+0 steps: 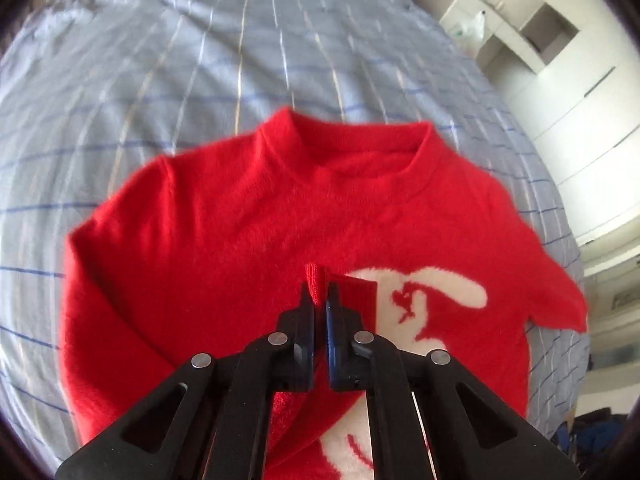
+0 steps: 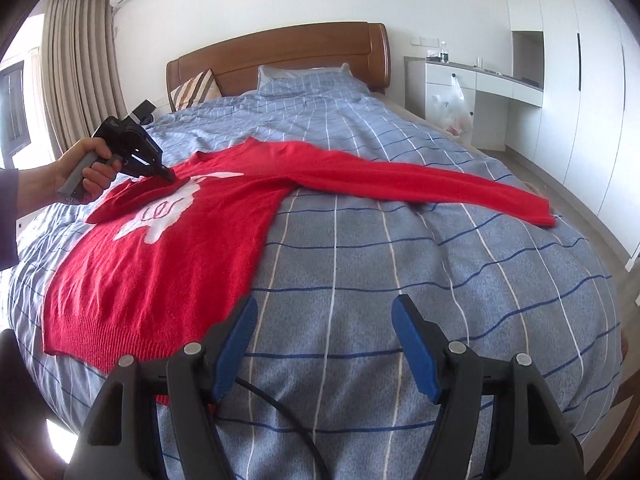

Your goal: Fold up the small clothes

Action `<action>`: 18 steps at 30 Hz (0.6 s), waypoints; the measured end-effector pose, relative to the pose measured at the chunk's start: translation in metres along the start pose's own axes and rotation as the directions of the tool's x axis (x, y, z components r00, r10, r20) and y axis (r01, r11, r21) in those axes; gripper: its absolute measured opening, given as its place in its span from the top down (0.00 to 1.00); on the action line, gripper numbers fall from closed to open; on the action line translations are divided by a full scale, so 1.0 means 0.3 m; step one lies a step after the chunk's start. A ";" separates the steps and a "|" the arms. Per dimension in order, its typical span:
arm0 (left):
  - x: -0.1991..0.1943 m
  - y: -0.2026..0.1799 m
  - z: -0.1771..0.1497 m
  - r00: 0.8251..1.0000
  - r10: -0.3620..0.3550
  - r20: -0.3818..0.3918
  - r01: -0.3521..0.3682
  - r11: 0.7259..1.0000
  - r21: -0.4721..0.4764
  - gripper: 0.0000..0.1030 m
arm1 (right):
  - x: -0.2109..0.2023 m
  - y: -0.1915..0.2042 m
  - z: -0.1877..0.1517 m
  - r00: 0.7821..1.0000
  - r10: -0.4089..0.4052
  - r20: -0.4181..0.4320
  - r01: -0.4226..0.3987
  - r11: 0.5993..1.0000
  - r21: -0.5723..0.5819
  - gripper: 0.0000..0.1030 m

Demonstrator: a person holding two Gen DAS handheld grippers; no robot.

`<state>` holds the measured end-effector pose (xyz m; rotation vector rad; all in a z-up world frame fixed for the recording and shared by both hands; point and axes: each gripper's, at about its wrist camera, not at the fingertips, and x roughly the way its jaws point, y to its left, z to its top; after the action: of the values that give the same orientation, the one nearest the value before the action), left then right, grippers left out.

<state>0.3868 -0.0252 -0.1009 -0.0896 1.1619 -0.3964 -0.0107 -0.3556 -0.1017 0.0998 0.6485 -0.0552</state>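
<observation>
From the left wrist view, the left gripper (image 1: 319, 300) is seen with its jaws pinched nearly together on a cuff (image 1: 315, 284) of the red sweater (image 1: 248, 216), the ribbed end standing up between the jaws. Directly ahead of the jaws the sweater's chest is spread flat on the bed (image 1: 200, 60), the collar (image 1: 352, 148) farthest from the jaws and the white rabbit motif (image 1: 432, 292) just to their right. The held sleeve looks already carried in across the body.

Over to the right wrist view: the right gripper (image 2: 325, 312) is held with its jaws wide apart and nothing between them, only the checked bed cover (image 2: 440, 260) ahead. The sweater (image 2: 180, 248) lies ahead and to the left of these jaws, hem (image 2: 104, 340) nearest, collar away toward the headboard (image 2: 280, 52), so the body's long axis runs away from the jaws. The other sleeve (image 2: 420, 184) is stretched straight out, crossing ahead of the jaws to the right, its cuff (image 2: 544, 216) well off to the right. The left gripper (image 2: 160, 170) is seen pressed down on the chest.

The knit is judged soft, light and limp, likely to sag and drag rather than slide cleanly. The ribbed cuff of the outstretched sleeve is judged the firmest hold for the right jaws.
</observation>
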 end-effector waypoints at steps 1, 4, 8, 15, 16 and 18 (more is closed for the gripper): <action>-0.063 0.030 0.000 0.999 -0.001 0.048 0.002 1.000 -0.026 0.97 | -0.003 -0.003 0.001 1.000 -0.002 0.008 0.002 1.000 0.005 0.33; -0.292 0.213 -0.022 0.977 0.030 0.210 0.011 0.981 -0.194 0.97 | -0.017 -0.005 -0.002 1.000 -0.005 0.025 0.005 1.000 0.008 0.33; -0.565 0.542 -0.115 0.904 0.242 0.351 -0.053 0.881 -0.470 0.97 | -0.023 0.018 -0.003 0.999 -0.002 0.037 0.003 1.000 -0.023 0.33; -0.695 0.919 -0.432 0.779 0.578 0.244 -0.237 0.631 -0.739 0.97 | -0.021 0.062 -0.010 0.999 0.010 0.041 -0.007 0.997 -0.073 0.33; -0.677 0.955 -0.468 0.779 0.590 0.211 -0.253 0.604 -0.756 0.97 | -0.020 0.067 -0.012 0.999 0.008 0.041 -0.005 0.997 -0.080 0.33; -0.626 1.014 -0.527 0.787 0.597 0.157 -0.270 0.562 -0.782 0.97 | -0.015 0.075 -0.014 0.999 0.008 0.035 -0.004 0.996 -0.091 0.33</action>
<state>0.2587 0.3438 -0.0828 -0.5465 0.8077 0.5694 -0.0149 -0.3328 -0.1008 0.0134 0.6147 -0.0216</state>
